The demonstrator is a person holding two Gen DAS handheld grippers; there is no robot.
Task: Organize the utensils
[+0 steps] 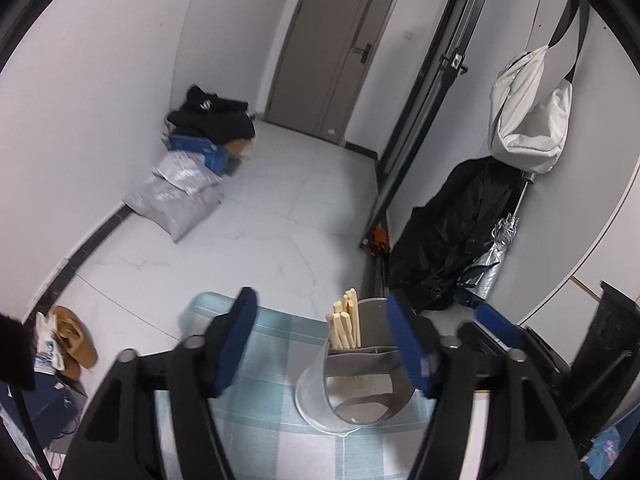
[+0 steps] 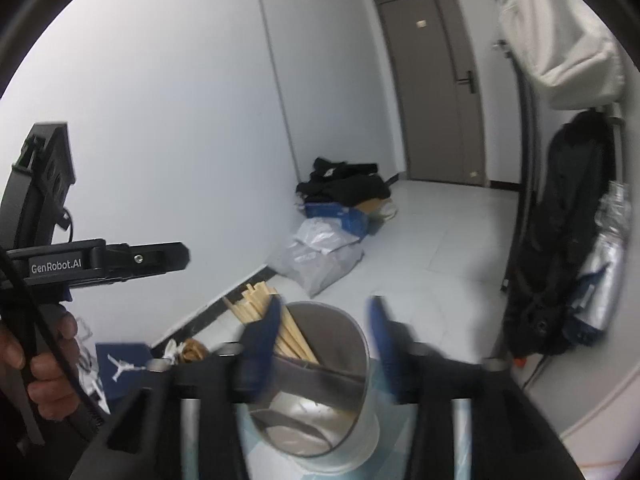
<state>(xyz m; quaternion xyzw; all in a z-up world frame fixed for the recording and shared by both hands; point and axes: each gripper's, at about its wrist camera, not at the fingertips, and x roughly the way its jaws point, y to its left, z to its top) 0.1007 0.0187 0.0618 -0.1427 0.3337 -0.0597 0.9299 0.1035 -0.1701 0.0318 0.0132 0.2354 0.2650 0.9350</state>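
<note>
A grey round utensil holder (image 1: 320, 396) with an inner divider stands on a pale blue checked cloth (image 1: 276, 444). Several wooden chopsticks (image 1: 345, 326) stand in its far compartment. My left gripper (image 1: 322, 312) is open. Its right pad is over the holder's right rim and its left pad is over bare cloth. In the right wrist view the same holder (image 2: 344, 440) and chopsticks (image 2: 256, 306) sit below my right gripper (image 2: 326, 312), which is open. Its left pad lies in front of the chopsticks and its right pad is just past the rim. Nothing is held.
A hand (image 2: 44, 360) holds the left tool at the left edge. On the floor lie grey plastic bags (image 1: 176, 196), a blue box and black clothes (image 1: 212, 120). A black coat (image 1: 452, 232), a white bag (image 1: 528, 120) and a silver umbrella (image 1: 488, 264) are at the right wall. A door (image 1: 336, 48) is at the back.
</note>
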